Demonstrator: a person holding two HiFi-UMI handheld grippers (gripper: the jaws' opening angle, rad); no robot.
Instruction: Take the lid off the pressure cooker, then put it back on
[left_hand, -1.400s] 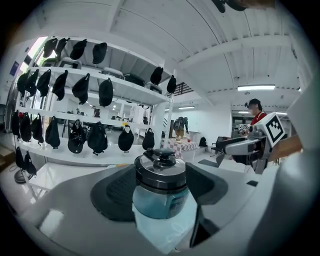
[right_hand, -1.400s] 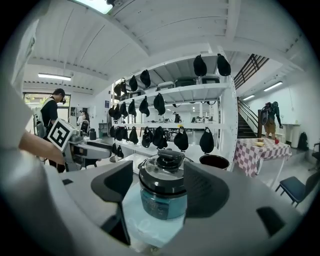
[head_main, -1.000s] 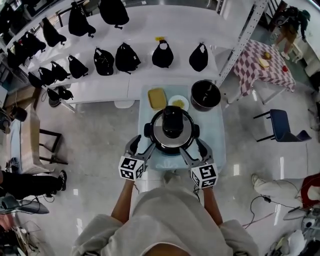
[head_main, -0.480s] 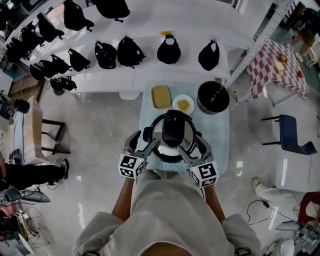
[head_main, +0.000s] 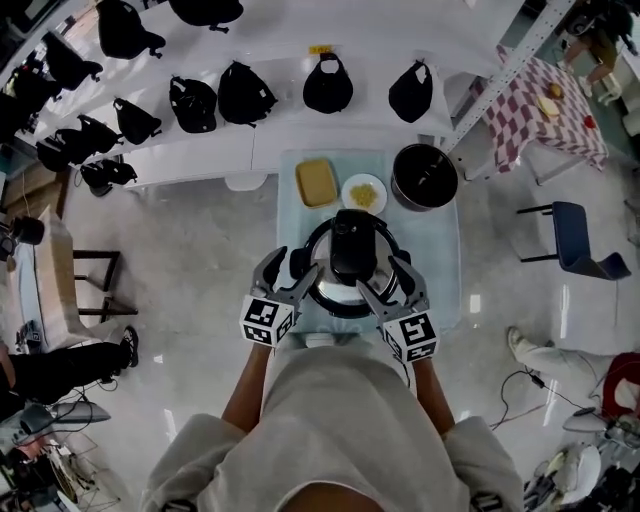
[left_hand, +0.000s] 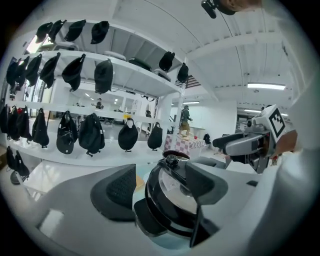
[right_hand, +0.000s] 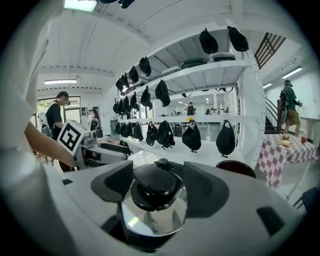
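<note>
Both jaw pairs spread: left gripper (head_main: 290, 270) straddles pressure cooker (head_main: 298, 264) side, right gripper (head_main: 384, 278) brackets lid knob (right_hand: 154, 186), presumably to steady it while lifting the lid (head_main: 327, 283)

Pressure cooker (head_main: 347, 265): round, polished steel body, upright on the near half of the light-blue worktop (head_main: 445, 250), roughly centred across its width. A black side grip (head_main: 297, 262) projects from the left of the rim. Lid (right_hand: 155, 217): shiny steel dome, seated on the body, with no gap discernible. A broad black handle (right_hand: 154, 185) lies across its top. A small dark valve knob (right_hand: 161, 162) stands just beyond the handle.
</note>
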